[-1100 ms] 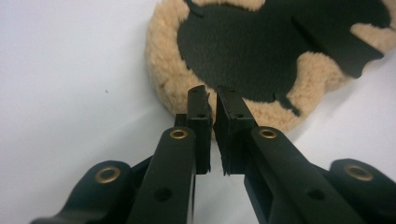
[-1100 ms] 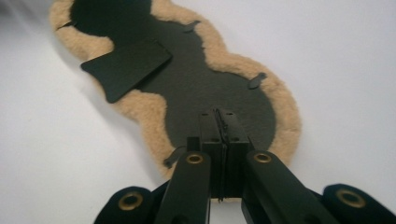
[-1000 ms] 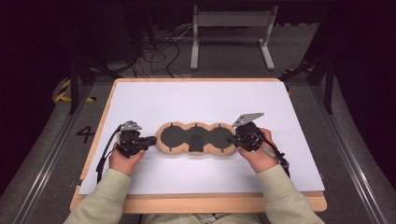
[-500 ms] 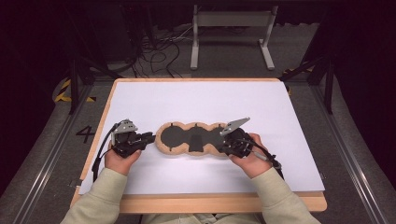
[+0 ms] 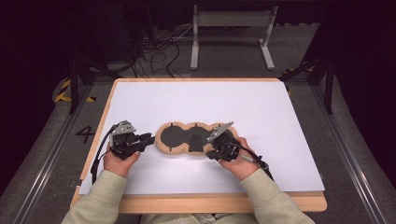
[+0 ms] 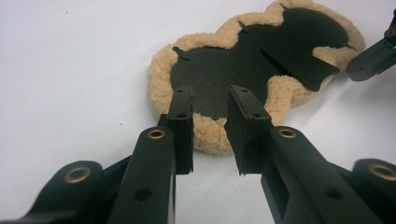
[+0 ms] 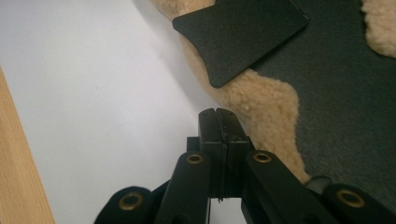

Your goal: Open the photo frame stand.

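A three-lobed black pad with a tan fleece rim (image 5: 187,137) lies flat on the white sheet (image 5: 196,102). My left gripper (image 5: 148,139) lies at the pad's left end. Its jaws have just been opening. They stand apart (image 6: 210,100) over the fleece rim (image 6: 210,135) without pressing on it. My right gripper (image 5: 208,151) is at the pad's near right edge, shut (image 7: 219,121) with nothing between its jaws, its tip against the fleece (image 7: 261,102). A loose black flap (image 7: 243,37) lies folded over the right lobe (image 6: 299,58). The right gripper's tip (image 6: 373,58) also appears in the left gripper view.
The white sheet covers a wooden table whose bare front edge (image 5: 201,203) runs below my forearms. Dark floor with cables and a metal stand (image 5: 231,32) lies beyond the table's far edge.
My right hand has moved left and down to the pad's near right edge, still shut. The left gripper's jaws have spread a little while the left hand stayed in place.
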The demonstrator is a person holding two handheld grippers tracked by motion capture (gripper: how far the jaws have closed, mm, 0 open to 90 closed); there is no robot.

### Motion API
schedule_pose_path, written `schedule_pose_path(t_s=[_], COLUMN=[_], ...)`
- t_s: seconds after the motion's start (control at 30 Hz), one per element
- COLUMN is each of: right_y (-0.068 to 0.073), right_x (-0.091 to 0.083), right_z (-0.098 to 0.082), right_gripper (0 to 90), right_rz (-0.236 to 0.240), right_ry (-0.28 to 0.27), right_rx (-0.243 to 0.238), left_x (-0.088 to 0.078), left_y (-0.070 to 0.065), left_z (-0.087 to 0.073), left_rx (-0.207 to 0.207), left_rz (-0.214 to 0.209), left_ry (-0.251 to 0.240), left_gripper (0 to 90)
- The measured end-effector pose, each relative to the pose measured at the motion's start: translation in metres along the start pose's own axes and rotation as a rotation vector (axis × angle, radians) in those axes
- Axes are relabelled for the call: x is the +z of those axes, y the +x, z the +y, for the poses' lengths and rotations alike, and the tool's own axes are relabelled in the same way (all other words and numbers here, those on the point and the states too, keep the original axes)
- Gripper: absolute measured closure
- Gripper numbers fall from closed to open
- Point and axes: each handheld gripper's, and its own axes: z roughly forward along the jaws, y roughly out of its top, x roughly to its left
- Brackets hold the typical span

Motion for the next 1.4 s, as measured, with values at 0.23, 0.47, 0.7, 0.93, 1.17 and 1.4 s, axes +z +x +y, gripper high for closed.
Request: schedule_pose_path(t_s=[0.23, 0.47, 0.7, 0.93, 1.17, 1.4], right_y=[0.001, 0.001, 0.003, -0.001, -0.002, -0.002], right_x=[0.012, 0.012, 0.002, -0.009, -0.012, -0.012], right_z=[0.004, 0.008, 0.010, 0.011, 0.012, 0.010], right_gripper=[90.0, 90.0, 90.0, 90.0, 90.0, 89.2], right_rz=[0.011, 0.007, -0.019, -0.037, -0.049, -0.052], right_ry=[0.014, -0.010, -0.079, -0.170, -0.213, -0.216], right_rx=[-0.004, 0.009, 0.022, 0.062, 0.075, 0.075], left_x=[-0.002, -0.003, -0.002, 0.001, 0.004, 0.005], left_y=[0.002, 0.003, 0.004, 0.004, 0.004, 0.005], left_z=[-0.004, -0.006, -0.007, -0.007, -0.007, -0.007], left_rx=[-0.018, -0.028, -0.031, -0.041, -0.051, -0.065], left_rz=[0.016, 0.020, 0.023, 0.018, 0.014, 0.006], left_ry=[0.014, 0.019, 0.024, 0.035, 0.047, 0.054], left_gripper=[72.1, 71.4, 70.7, 69.7, 68.6, 66.7])
